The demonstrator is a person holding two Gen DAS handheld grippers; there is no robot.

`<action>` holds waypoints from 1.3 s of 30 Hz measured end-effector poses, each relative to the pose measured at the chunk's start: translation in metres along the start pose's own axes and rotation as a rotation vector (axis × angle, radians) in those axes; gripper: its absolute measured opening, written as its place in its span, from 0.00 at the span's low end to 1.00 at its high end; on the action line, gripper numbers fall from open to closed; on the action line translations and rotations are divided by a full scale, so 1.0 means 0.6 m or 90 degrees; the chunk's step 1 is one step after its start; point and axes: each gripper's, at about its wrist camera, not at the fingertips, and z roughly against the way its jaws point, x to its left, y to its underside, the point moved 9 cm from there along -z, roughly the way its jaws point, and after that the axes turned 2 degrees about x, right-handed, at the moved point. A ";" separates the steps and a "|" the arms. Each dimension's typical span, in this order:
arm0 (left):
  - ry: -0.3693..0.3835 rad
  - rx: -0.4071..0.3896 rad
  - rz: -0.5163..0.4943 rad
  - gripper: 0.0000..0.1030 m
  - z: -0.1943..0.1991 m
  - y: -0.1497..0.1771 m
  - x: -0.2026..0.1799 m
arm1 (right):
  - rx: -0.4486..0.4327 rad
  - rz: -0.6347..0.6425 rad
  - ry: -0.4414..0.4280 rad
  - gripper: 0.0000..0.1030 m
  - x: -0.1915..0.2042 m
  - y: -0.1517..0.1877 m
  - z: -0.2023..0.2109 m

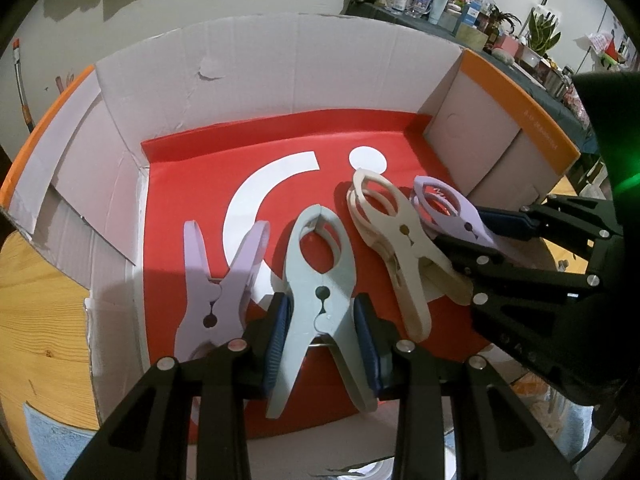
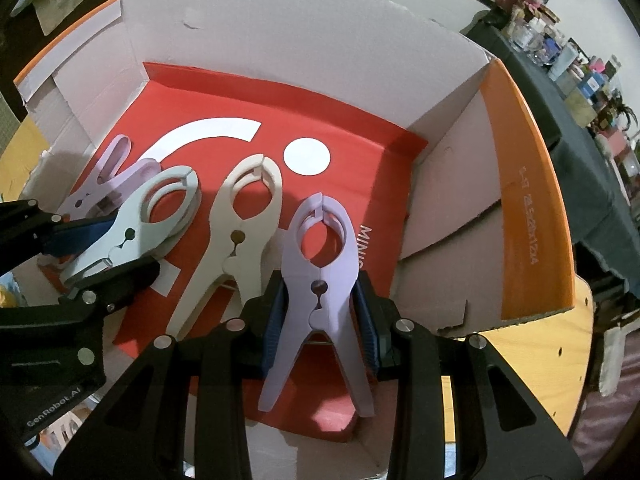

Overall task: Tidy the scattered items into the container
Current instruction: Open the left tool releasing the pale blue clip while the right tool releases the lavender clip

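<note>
- The left gripper [image 1: 320,336] pinches a pale blue clip [image 1: 320,280] between its blue pads, over the red floor of the cardboard box [image 1: 280,80].
- The right gripper [image 2: 320,316] pinches a lilac clip [image 2: 318,280] the same way.
- A cream clip [image 2: 236,236] lies in the box between the two grippers.
- A second lilac clip [image 1: 216,292] lies just left of the left gripper.

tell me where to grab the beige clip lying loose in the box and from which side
Grip the beige clip across its narrow waist at the pivot hole, coming down from above. It lies flat on the red box floor, and there it is narrowest. The left gripper and right gripper already flank it closely.
</note>
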 end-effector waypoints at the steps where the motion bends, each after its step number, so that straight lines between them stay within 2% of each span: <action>1: 0.000 0.000 0.000 0.35 0.000 0.000 0.000 | 0.001 -0.001 0.000 0.31 0.000 0.000 -0.001; 32: -0.004 -0.001 -0.002 0.36 -0.005 -0.007 0.003 | 0.003 -0.013 -0.011 0.32 -0.011 -0.009 -0.006; 39: -0.002 -0.006 -0.005 0.41 0.000 -0.010 0.007 | 0.004 -0.015 -0.014 0.33 -0.018 -0.013 -0.010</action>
